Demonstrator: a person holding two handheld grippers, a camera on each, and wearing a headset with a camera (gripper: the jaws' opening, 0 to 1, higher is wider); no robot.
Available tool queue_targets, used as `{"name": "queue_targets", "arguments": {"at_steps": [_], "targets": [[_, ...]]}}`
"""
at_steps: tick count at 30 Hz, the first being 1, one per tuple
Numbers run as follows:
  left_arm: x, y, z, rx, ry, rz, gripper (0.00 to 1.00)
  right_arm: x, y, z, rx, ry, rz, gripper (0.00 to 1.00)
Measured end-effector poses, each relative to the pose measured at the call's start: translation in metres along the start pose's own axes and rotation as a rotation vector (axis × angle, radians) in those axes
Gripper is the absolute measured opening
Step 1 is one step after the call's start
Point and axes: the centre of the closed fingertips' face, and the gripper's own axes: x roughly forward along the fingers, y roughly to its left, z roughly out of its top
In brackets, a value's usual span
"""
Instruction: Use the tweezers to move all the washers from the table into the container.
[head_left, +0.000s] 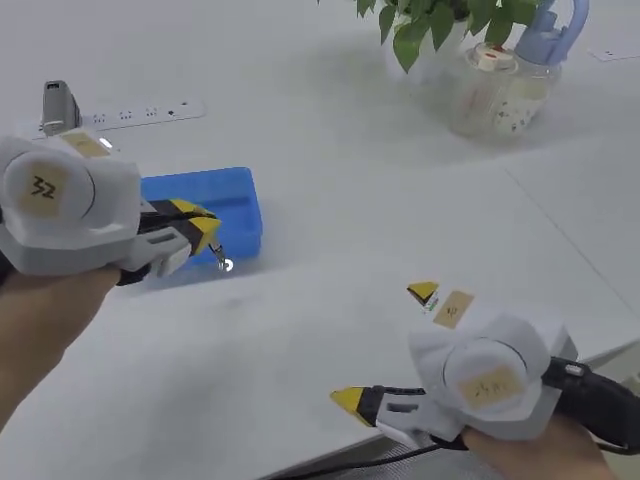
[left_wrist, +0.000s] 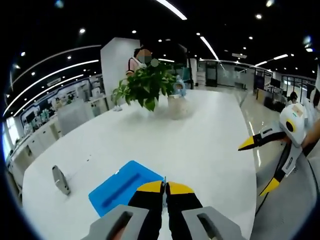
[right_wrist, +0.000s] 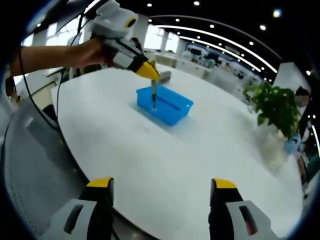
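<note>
Poking from left gripper (head_left: 207, 229), jaws closed, tweezers (head_left: 218, 254) beside container (head_left: 200, 190)

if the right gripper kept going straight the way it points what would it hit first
Probably the bare white tabletop: the open right gripper aims low across it. The blue plastic container lies left of that line and the potted green plant lies right. Depth is hard to judge.

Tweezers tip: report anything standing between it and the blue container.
Nothing visible does. The tweezers, clamped in the left claw, point down at the container by its near edge; the right claw hangs open, well aside.
</note>
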Motion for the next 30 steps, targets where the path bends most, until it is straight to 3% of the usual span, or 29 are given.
{"name": "queue_targets", "arguments": {"at_steps": [8,14,21,30], "targets": [[-0.001,0.016,0.018,0.026,-0.029,0.011,0.0,0.001,0.0,-0.001,-0.002,0.006,-0.001,0.77],[0.006,0.027,0.022,0.039,-0.036,0.021,0.0,0.001,0.0,-0.002,-0.003,0.011,-0.001,0.78],[0.022,0.038,0.013,0.019,-0.019,0.019,0.0,0.001,0.001,-0.002,-0.005,0.015,-0.002,0.78],[0.04,0.046,-0.007,-0.003,0.026,0.018,0.0,0.002,0.0,-0.003,-0.005,0.025,-0.001,0.78]]}}
